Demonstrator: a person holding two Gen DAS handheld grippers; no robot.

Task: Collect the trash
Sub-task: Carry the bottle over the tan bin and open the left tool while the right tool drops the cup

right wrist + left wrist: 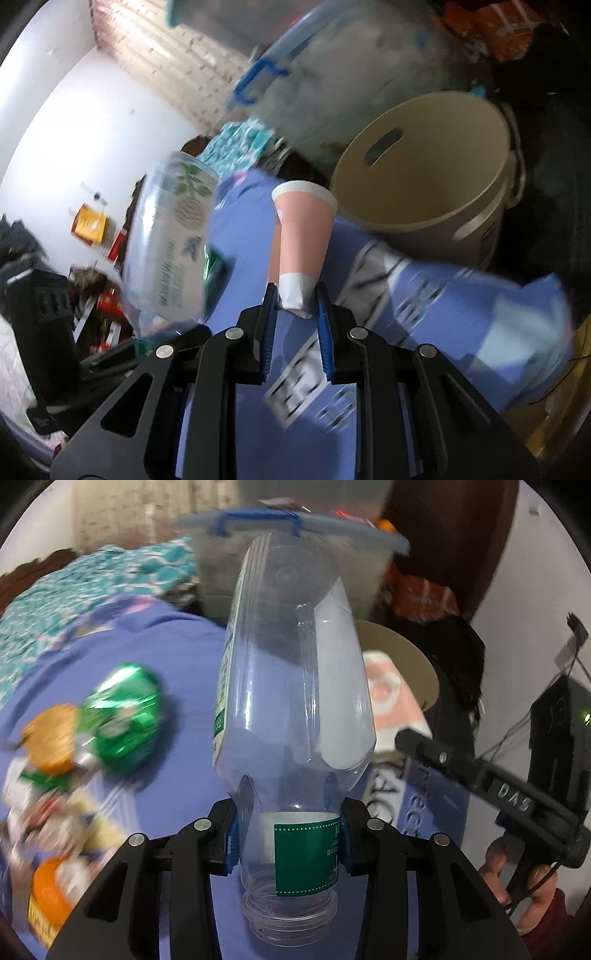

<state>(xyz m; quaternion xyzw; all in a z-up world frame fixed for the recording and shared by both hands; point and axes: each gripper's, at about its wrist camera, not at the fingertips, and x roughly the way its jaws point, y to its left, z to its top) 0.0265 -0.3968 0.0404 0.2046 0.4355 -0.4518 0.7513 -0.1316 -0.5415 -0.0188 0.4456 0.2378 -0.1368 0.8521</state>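
My left gripper (288, 827) is shut on the neck of a clear plastic bottle (291, 686) with a green label, held above the blue cloth. The bottle also shows in the right wrist view (170, 243), at the left. My right gripper (295, 299) is shut on the narrow end of a pink paper cup (301, 229), held just in front of the beige bin (424, 173). The right gripper also shows in the left wrist view (410, 738) with the cup (391, 694). The bin's rim (399, 646) peeks out behind the bottle.
A green foil wrapper (125, 716), orange lids and other blurred trash (51, 812) lie on the blue cloth (166, 657) at the left. A clear storage box with a blue latch (258, 528) stands behind. A black device (561, 720) is at the right.
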